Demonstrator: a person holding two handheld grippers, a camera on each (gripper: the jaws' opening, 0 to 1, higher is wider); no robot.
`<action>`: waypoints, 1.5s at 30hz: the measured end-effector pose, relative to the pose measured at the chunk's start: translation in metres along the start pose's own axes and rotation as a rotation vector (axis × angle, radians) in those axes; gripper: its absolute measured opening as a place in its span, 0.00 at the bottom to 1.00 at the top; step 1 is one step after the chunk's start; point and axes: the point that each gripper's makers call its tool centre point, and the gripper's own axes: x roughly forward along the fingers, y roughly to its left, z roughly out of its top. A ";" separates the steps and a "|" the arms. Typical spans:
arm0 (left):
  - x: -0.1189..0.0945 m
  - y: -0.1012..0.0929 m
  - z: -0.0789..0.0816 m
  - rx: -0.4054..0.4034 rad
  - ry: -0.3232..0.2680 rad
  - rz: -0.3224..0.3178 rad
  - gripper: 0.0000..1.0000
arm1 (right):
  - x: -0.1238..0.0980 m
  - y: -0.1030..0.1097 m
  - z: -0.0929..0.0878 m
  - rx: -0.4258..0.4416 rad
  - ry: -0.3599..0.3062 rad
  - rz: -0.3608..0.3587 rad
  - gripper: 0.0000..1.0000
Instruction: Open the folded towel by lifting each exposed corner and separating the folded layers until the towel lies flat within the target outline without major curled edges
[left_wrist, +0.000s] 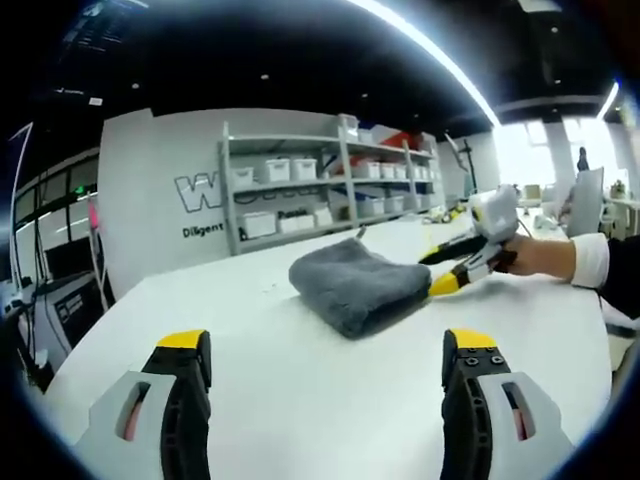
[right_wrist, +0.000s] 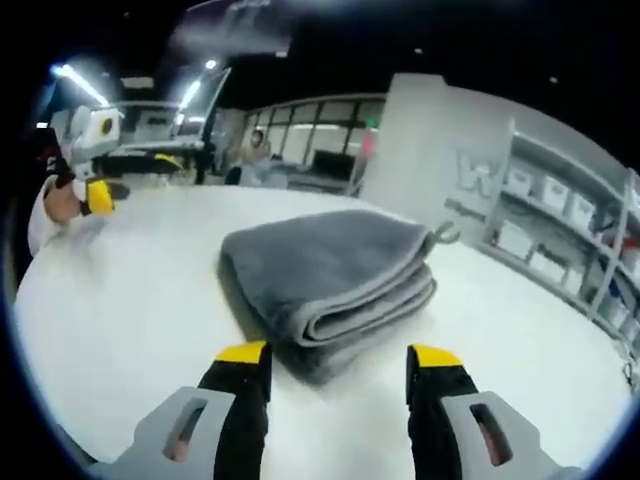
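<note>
A grey towel (left_wrist: 355, 285), folded into a thick stack, lies on the white table (left_wrist: 300, 400). My left gripper (left_wrist: 328, 345) stands open well short of it, with nothing between its jaws. From the right, a hand holds my right gripper (left_wrist: 437, 270) with its yellow tips at the towel's right edge. In the right gripper view the towel (right_wrist: 330, 265) shows its rounded folds and layered edge just ahead of my open right gripper (right_wrist: 340, 355). A small hanging loop (right_wrist: 445, 233) sticks out at its far corner. The left gripper (right_wrist: 95, 190) shows far off at the left.
Metal shelves (left_wrist: 300, 190) with white bins stand against a lettered wall behind the table. The table's far edge (left_wrist: 170, 275) runs left of the towel. A person (right_wrist: 255, 150) is in the distant background by the windows.
</note>
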 end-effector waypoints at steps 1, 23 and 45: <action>0.000 0.000 0.000 0.000 0.000 0.000 0.94 | 0.000 0.001 0.000 0.008 -0.003 0.003 0.48; -0.001 0.002 -0.001 0.013 0.011 0.011 0.93 | -0.002 0.018 -0.006 0.107 0.016 0.040 0.26; -0.003 0.000 -0.003 0.027 0.016 0.012 0.91 | 0.000 0.020 -0.006 0.132 0.026 0.052 0.18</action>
